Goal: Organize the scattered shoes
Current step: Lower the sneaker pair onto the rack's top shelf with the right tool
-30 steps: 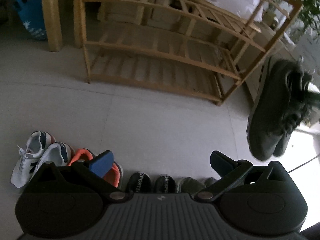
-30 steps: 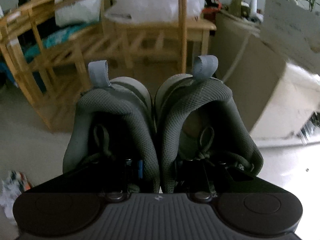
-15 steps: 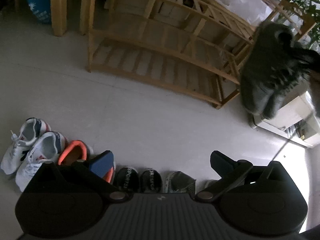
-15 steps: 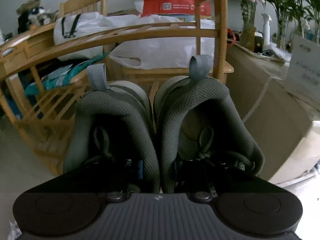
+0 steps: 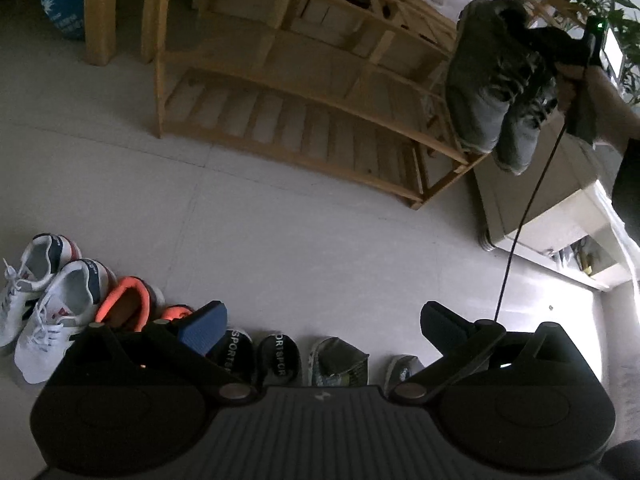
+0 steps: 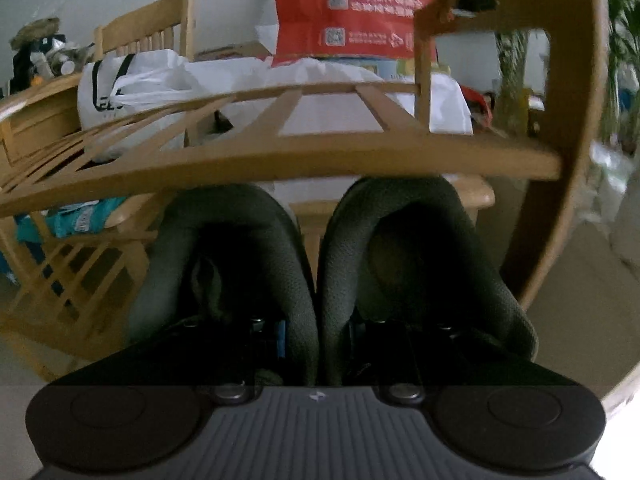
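Observation:
My right gripper is shut on a pair of dark grey sneakers, one finger inside each shoe, pinching the inner walls together. In the left wrist view the pair hangs in the air at the right end of the wooden shoe rack, heels toward it. In the right wrist view the heels sit just under a rack shelf rail. My left gripper is open and empty, above a row of shoes on the floor: white sneakers, orange shoes, black slippers, patterned shoes.
The rack's shelves hold no shoes. A cardboard box stands right of the rack. White bags and a red bag sit behind the rack on a wooden table. A blue bag is at far left.
My right gripper has lifted the grey pair upward and toward the rack's right end; the heels now sit under a shelf rail. The left gripper stayed open and drew back a little.

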